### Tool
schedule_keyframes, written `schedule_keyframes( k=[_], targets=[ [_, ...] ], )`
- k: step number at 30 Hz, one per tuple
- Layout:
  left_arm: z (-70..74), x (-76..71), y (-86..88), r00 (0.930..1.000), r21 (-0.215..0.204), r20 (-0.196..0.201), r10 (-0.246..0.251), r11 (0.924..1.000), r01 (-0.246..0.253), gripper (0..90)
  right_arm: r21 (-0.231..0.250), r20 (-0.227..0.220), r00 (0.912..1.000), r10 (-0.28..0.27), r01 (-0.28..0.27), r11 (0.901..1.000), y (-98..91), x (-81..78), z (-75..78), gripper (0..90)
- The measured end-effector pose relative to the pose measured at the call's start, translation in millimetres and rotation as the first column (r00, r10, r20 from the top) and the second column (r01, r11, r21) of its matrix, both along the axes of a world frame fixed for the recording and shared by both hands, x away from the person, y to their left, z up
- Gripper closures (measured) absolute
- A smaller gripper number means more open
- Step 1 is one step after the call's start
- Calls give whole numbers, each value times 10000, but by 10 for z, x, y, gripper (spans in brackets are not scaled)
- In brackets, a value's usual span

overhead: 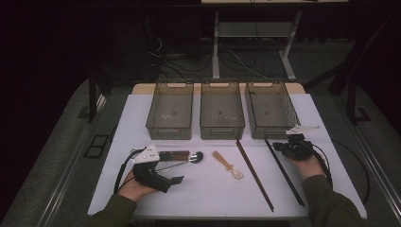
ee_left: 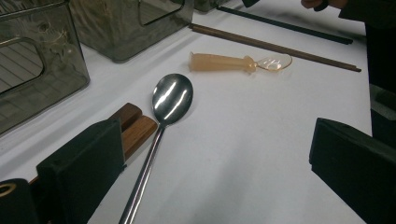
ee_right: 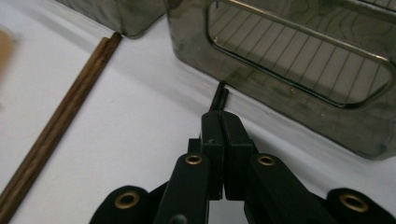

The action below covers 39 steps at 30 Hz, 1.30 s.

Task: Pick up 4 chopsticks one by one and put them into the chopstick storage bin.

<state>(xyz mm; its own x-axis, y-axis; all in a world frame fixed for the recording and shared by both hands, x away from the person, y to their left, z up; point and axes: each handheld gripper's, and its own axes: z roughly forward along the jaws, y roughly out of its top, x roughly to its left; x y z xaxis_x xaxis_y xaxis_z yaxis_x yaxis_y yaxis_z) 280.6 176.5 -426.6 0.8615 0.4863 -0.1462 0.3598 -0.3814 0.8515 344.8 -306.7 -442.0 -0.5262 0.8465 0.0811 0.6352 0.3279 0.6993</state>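
Observation:
My right gripper (overhead: 280, 147) sits at the table's right, just in front of the rightmost bin (overhead: 272, 111). In the right gripper view its jaws (ee_right: 223, 122) are shut on the far end of a pair of black chopsticks (ee_right: 219, 95), whose tips poke out toward the bin wall (ee_right: 299, 60). The black chopsticks (overhead: 288, 177) run back toward the table's front edge. My left gripper (overhead: 171, 169) rests on the table at the front left, open (ee_left: 210, 154), with nothing between its jaws. A metal spoon (ee_left: 173, 98) lies by its left jaw.
Three smoky plastic bins (overhead: 221, 111) stand in a row at the back. A brown wooden handle (ee_left: 135, 126) lies beside the metal spoon (overhead: 196, 156). An amber plastic spoon (overhead: 227, 164) and a pair of brown chopsticks (overhead: 254, 175) lie mid-table.

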Motion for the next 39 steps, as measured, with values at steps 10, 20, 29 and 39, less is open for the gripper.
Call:
schedule_keyframes(
  k=[10,20,29,39],
  targets=[
    [0,-1,0,10000,-44,5,16,10000,-16,24,-178,-378,9993,20,-26,9998,38,86,-79,894],
    [1,-1,2,10000,45,10,-28,10000,28,24,-130,-413,9988,279,-285,9995,78,78,-81,894],
    [2,-3,2,10000,55,13,-49,10000,49,24,-203,-433,9971,633,-642,9977,144,62,-75,894],
    [4,-7,-1,10000,71,8,-61,10000,61,24,-210,-480,9939,994,-1005,9947,239,35,-70,893]
  ],
)
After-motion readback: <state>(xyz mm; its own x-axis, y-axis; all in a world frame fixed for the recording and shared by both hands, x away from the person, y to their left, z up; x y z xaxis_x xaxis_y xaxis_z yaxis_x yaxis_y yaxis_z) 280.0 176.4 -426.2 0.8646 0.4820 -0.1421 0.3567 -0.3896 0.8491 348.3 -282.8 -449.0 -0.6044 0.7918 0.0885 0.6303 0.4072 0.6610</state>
